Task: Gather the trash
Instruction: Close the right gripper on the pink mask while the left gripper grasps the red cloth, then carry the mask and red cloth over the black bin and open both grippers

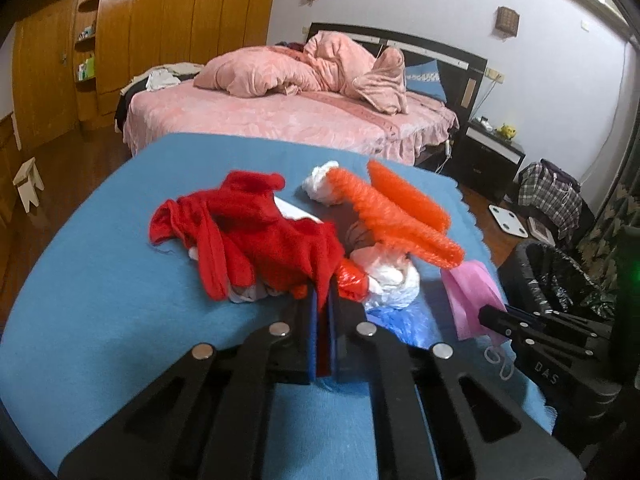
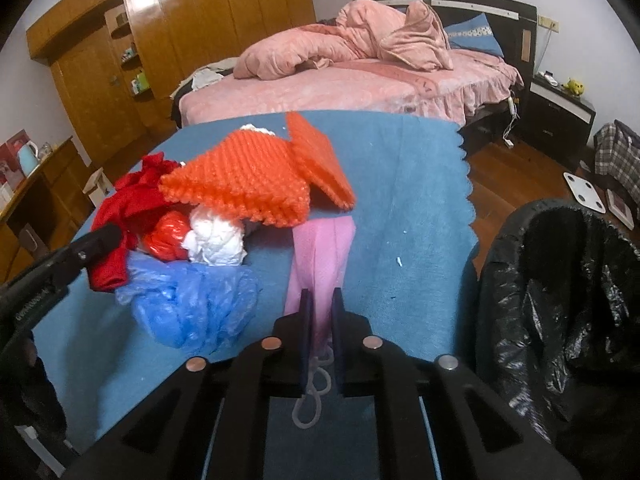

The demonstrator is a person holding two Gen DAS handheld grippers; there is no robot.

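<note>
Left gripper (image 1: pixel 322 300) pinches the red cloth (image 1: pixel 256 224); right gripper (image 2: pixel 320 300) clamps the pink face mask (image 2: pixel 320 256) (bin (image 2: pixel 560 280) right).

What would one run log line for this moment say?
left hand-held gripper: shut on red cloth | right hand-held gripper: shut on pink mask | bin: right of table

Pink-covered bed (image 1: pixel 288 120), wooden wardrobe (image 2: pixel 192 32), dark nightstand (image 1: pixel 492 156), wood floor (image 2: pixel 520 176)
</note>
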